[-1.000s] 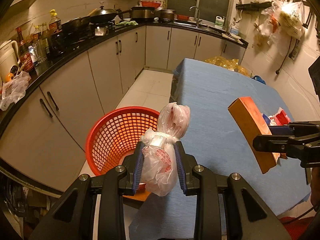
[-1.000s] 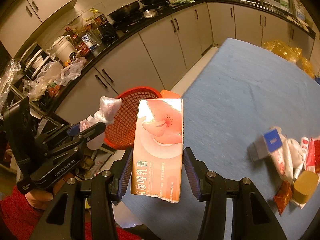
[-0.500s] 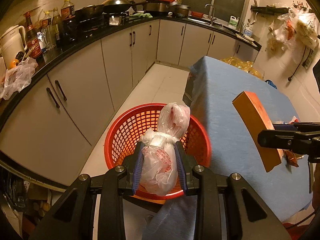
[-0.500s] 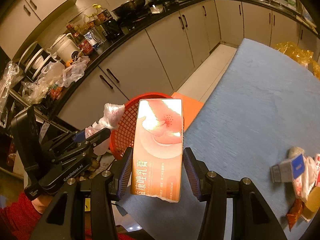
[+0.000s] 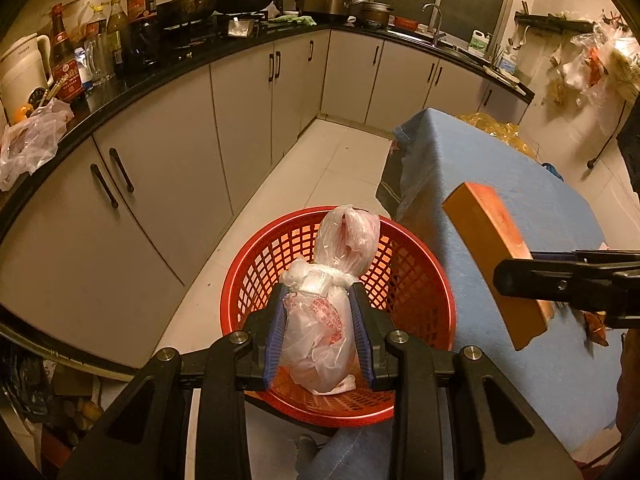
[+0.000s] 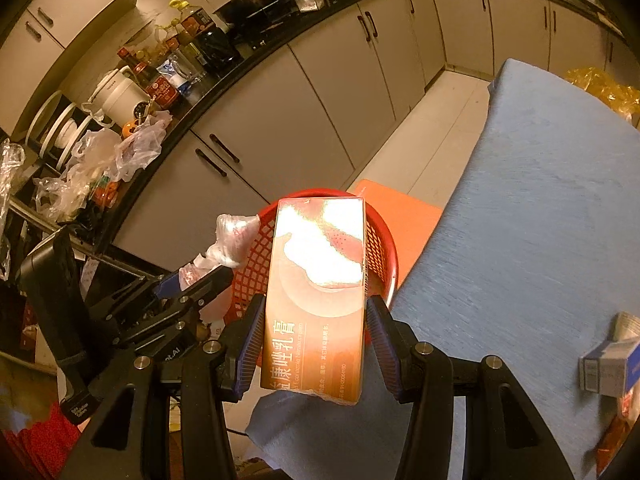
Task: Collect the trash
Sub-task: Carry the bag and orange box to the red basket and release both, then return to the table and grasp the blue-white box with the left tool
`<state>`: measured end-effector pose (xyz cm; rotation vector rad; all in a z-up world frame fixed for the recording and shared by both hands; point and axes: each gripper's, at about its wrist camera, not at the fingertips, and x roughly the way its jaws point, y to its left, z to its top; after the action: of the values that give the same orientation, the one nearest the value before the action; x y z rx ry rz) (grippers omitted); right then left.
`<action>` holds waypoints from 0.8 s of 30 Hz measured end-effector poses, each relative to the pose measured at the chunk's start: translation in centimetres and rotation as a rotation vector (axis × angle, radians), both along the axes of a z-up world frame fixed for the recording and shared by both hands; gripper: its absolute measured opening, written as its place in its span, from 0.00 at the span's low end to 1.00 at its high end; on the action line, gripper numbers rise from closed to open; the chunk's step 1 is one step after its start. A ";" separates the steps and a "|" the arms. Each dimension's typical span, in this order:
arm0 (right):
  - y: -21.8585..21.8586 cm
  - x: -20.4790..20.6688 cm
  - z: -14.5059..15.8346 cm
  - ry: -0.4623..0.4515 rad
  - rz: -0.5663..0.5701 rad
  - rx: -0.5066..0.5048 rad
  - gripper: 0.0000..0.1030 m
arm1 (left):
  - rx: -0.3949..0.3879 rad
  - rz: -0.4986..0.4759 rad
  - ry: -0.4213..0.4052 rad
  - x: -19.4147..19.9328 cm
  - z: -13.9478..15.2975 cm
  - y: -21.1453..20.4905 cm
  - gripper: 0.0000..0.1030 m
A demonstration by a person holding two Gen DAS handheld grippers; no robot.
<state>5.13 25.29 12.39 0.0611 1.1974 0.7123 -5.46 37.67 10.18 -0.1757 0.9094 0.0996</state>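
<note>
My left gripper [image 5: 320, 312] is shut on a knotted clear plastic bag [image 5: 320, 316] and holds it directly above the red mesh basket [image 5: 416, 280] on the floor. My right gripper [image 6: 316, 332] is shut on an orange carton box [image 6: 320, 288] with Chinese print, held over the table's near edge toward the basket [image 6: 380, 248]. The carton [image 5: 492, 248] and right gripper [image 5: 560, 284] show at the right of the left wrist view. The left gripper [image 6: 196, 280] with the bag [image 6: 232, 240] shows at the left of the right wrist view.
A table with a blue cloth [image 6: 540, 208] stands right of the basket, with a small blue-white box [image 6: 608, 368] and wrappers at its right edge. Kitchen cabinets [image 5: 200, 152] with a cluttered black counter line the left. An orange mat [image 6: 404, 224] lies by the basket.
Both grippers have moved left, off the table toward the basket. The bag now hangs over the basket's middle, and the carton is closer to the basket's rim.
</note>
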 end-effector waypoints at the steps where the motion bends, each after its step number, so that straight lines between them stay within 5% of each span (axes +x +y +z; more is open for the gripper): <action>1: 0.1 0.2 -0.1 0.003 -0.001 0.001 0.53 | 0.000 -0.001 0.000 0.1 -0.1 0.1 0.29; 6: 1.0 1.1 -0.9 0.014 -0.011 0.006 0.53 | -0.003 -0.005 -0.011 0.5 0.0 0.2 0.37; 9: 1.3 1.7 -0.9 0.002 -0.024 0.011 0.55 | -0.002 0.021 -0.022 0.4 0.2 0.4 0.71; 18: -1.8 0.5 1.0 -0.047 -0.070 0.024 0.57 | -0.017 0.040 -0.050 -0.7 1.3 -0.1 0.72; 24: -6.0 -2.3 0.8 -0.067 -0.093 -0.009 0.57 | -0.010 -0.034 -0.053 -0.8 1.6 -3.5 0.72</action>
<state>2.88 19.34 13.24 0.0848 1.1262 0.6228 -6.26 34.13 11.81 -0.1717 0.8598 0.0587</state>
